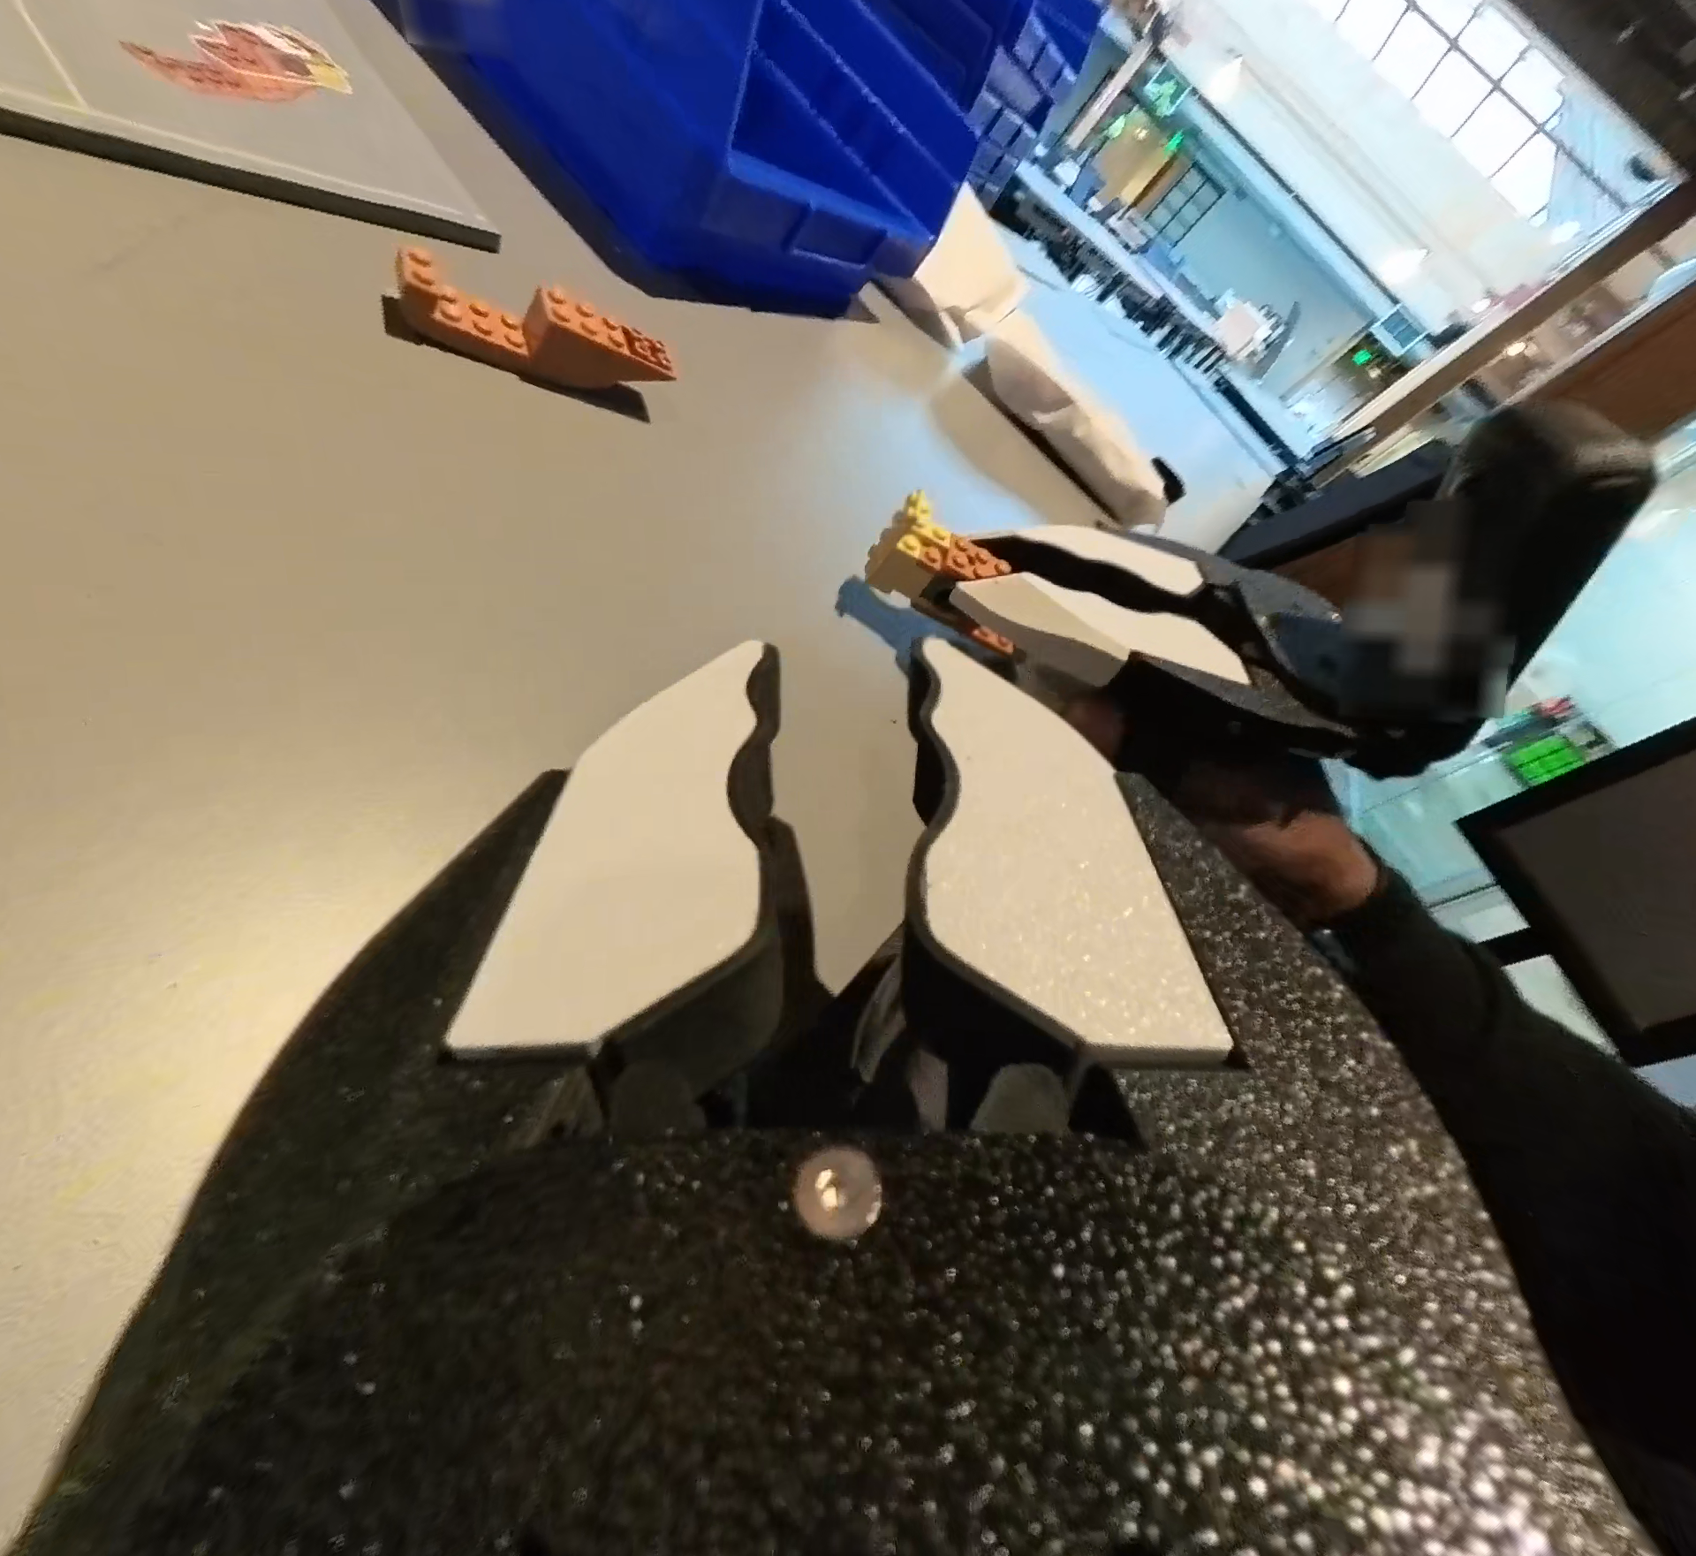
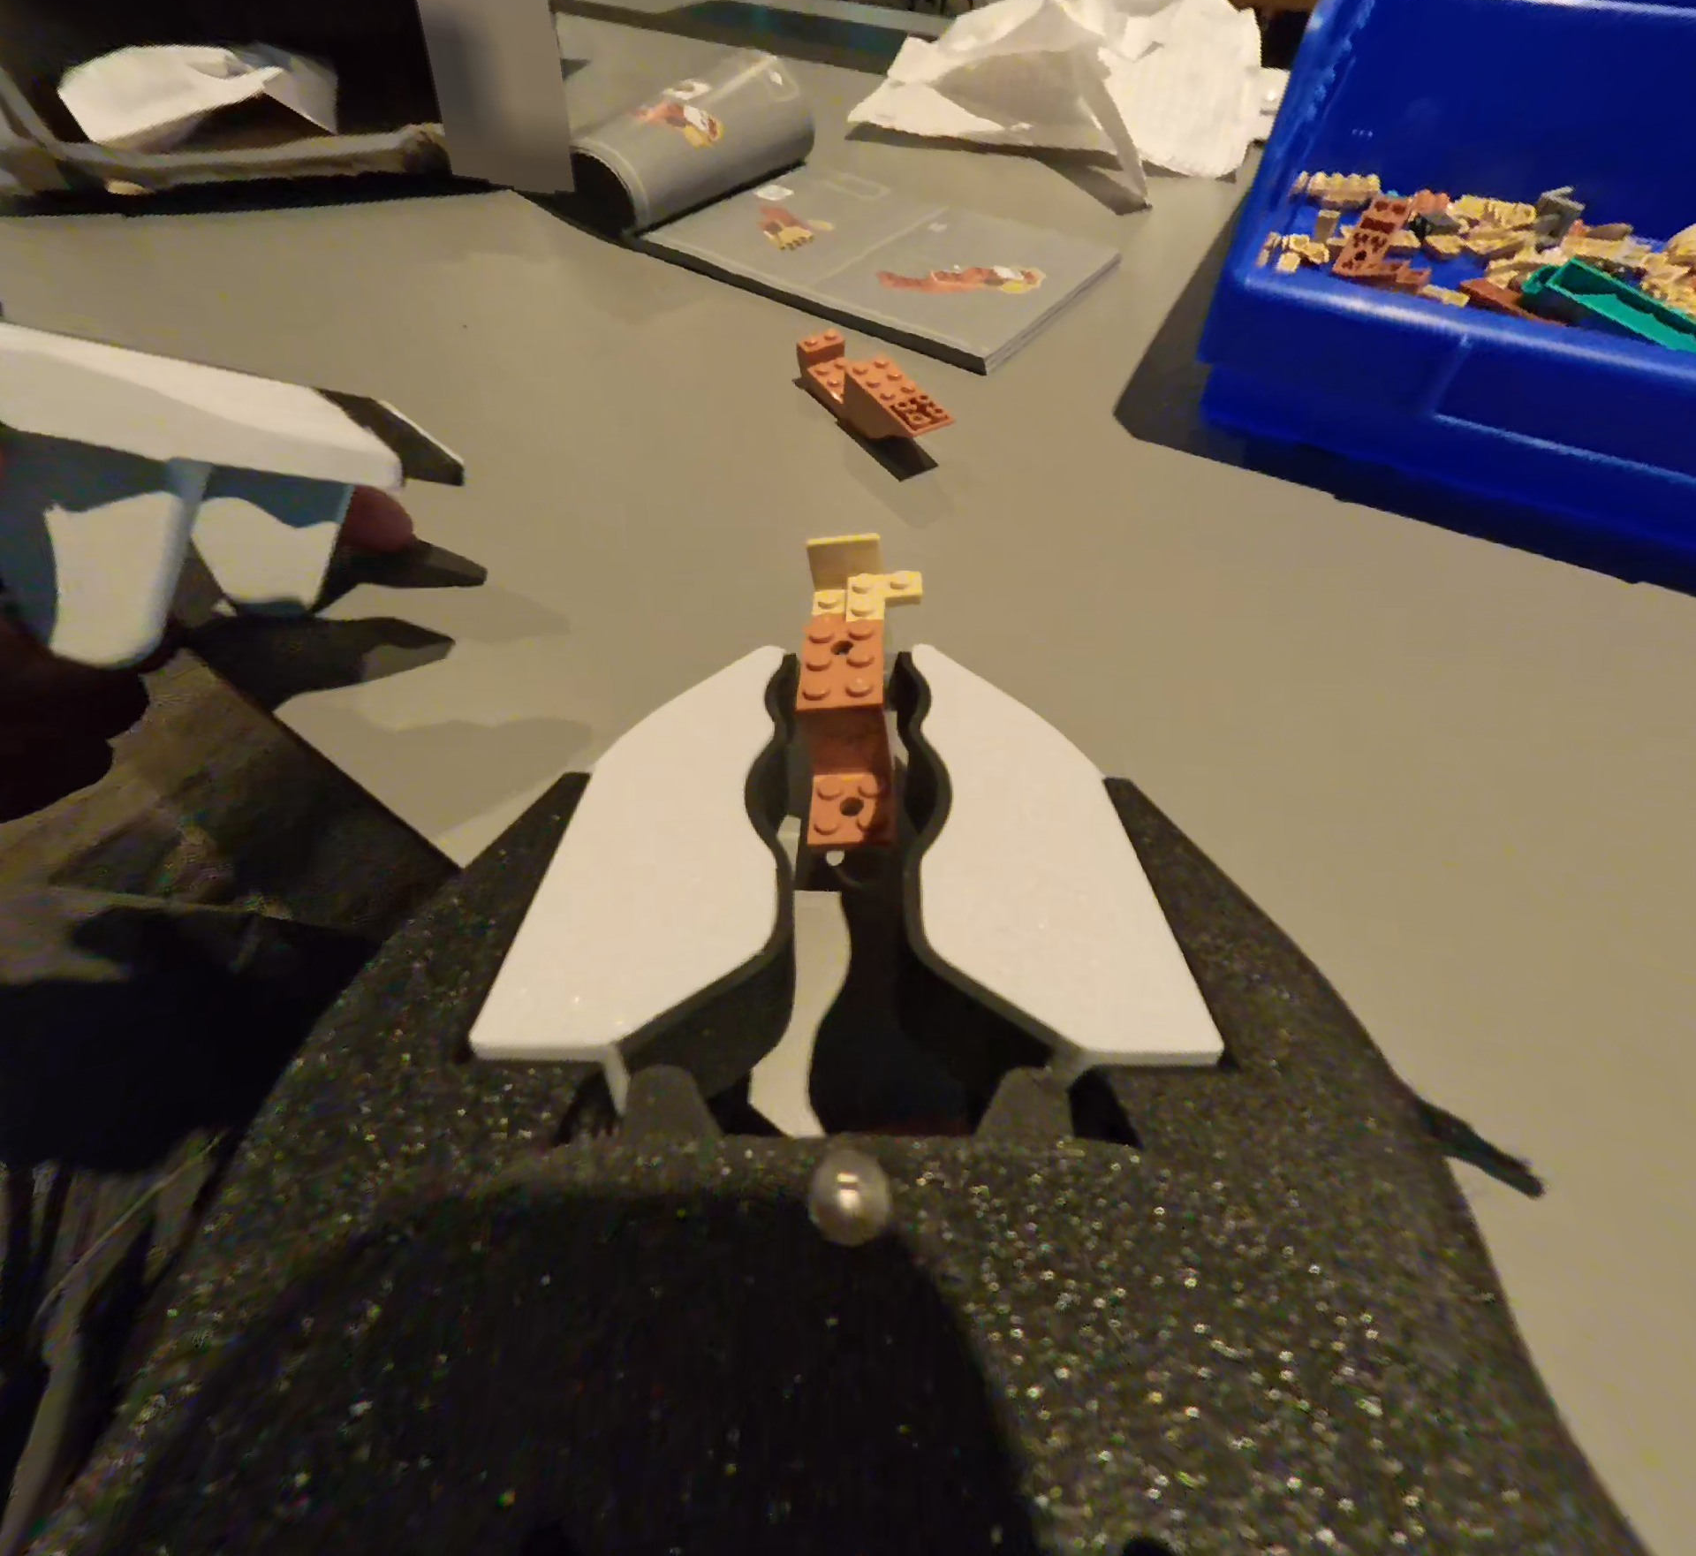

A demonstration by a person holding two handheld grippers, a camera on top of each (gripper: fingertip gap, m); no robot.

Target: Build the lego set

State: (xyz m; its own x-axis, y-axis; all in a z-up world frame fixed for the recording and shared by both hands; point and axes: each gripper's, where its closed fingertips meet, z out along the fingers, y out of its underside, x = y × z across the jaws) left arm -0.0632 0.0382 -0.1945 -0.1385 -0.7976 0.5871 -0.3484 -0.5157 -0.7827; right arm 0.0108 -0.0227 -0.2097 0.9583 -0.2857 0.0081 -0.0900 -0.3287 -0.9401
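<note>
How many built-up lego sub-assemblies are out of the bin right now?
2. One brown-and-tan assembly is clamped in the right gripper; one brown assembly lies on the table near the instruction booklet. Others may be hidden.

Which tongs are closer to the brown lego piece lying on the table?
Hard to call, roughly equal. The left tongs are empty, their jaws slightly apart, aimed toward the brown lego piece. The right tongs grip a brown-and-tan lego assembly, with the piece straight ahead.
</note>
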